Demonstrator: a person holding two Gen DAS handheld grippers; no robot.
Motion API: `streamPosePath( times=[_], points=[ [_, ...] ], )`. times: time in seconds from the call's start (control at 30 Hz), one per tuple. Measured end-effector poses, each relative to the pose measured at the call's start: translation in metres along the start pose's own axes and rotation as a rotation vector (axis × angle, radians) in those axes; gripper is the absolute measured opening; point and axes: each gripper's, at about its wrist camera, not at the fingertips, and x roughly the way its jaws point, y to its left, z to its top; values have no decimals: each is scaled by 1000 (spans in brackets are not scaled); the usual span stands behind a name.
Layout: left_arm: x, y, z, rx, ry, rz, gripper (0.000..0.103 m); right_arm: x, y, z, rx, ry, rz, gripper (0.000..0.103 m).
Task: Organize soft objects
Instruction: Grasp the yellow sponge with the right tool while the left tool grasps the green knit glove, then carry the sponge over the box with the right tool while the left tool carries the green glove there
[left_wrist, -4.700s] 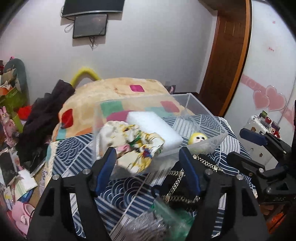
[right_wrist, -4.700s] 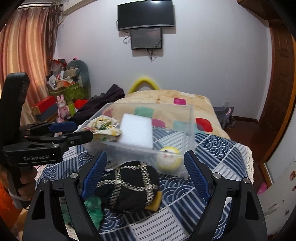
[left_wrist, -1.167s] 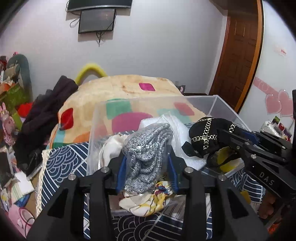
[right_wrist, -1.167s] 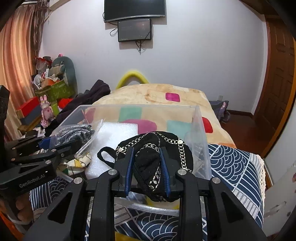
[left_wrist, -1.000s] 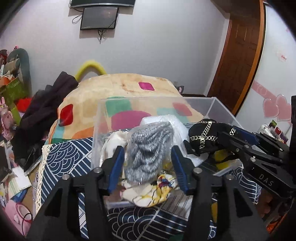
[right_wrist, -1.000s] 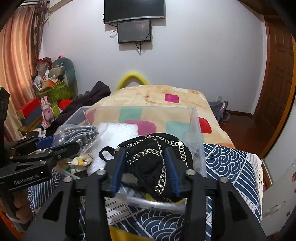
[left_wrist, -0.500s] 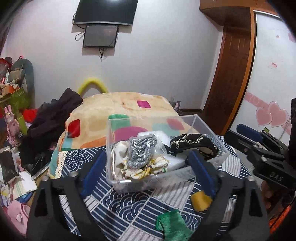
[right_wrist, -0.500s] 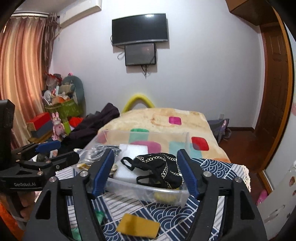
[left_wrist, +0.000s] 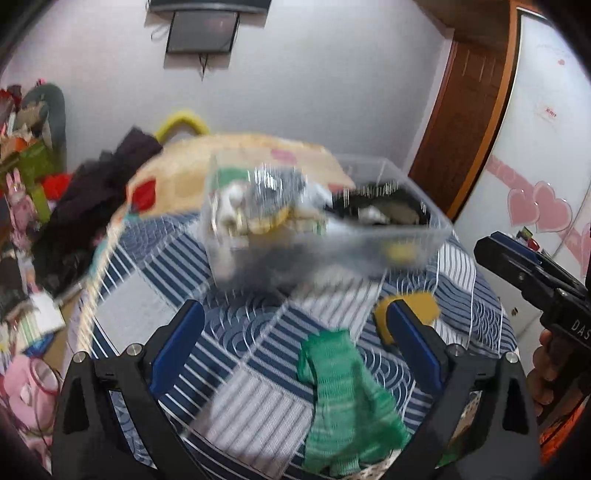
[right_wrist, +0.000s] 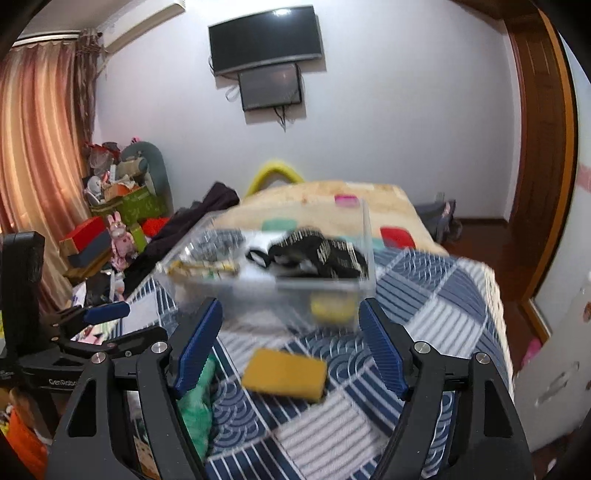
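We held the left gripper (left_wrist: 295, 332) and right gripper (right_wrist: 290, 341) spread wide, grasping nothing. The green mesh cloth (left_wrist: 343, 402) and yellow sponge (right_wrist: 284, 373) lay loose on the blue patterned cloth (right_wrist: 436, 314), near the filled clear bin (right_wrist: 365, 251).

Motion blur is smearing the clear bin (left_wrist: 402, 236) and its contents beyond telling. My left tool (left_wrist: 295, 343) is partly covering the yellow sponge (left_wrist: 413, 306).

A green mesh cloth (left_wrist: 345, 400) and yellow sponge (right_wrist: 284, 373) lie before the filled clear bin (right_wrist: 258, 291).
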Motion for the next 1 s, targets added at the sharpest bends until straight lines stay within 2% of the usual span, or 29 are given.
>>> streamPosePath(
  times=[0.1, 0.23, 0.3, 0.37, 0.5, 0.53, 0.57, 0.67, 0.73, 0.77, 0.87, 1.0],
  points=[
    [12, 0, -17, -21, 52, -12, 100, 10, -1, -13, 6, 45, -17, 74],
    [23, -6, -39, 4, 88, 1, 99, 22, 1, -28, 4, 99, -7, 74],
    [25, -11, -47, 18, 98, -8, 93, 29, 2, -31, 2, 123, -1, 74],
    [27, -16, -52, 36, 108, -15, 83, 34, 4, -35, 2, 147, 3, 74],
    [38, -17, -60, 34, 154, -51, 73, 43, 3, -43, 14, 192, 13, 74],
    [40, -17, -62, 30, 159, -57, 66, 44, 2, -45, 16, 199, 11, 74],
    [39, -18, -64, 35, 149, -51, 55, 45, 1, -46, 20, 207, 11, 74],
    [34, -23, -66, 59, 143, -78, 33, 48, -2, -49, 31, 221, 30, 74],
    [32, -27, -67, 82, 138, -83, 25, 48, 1, -51, 12, 227, 37, 71],
    [31, -30, -67, 94, 135, -83, 21, 47, 3, -52, -2, 225, 37, 64],
    [26, -35, -69, 123, 120, -73, 15, 41, 9, -51, -50, 205, 13, 59],
    [26, -36, -64, 113, 111, -71, 12, 30, 7, -48, -62, 180, 12, 56]
  ],
)
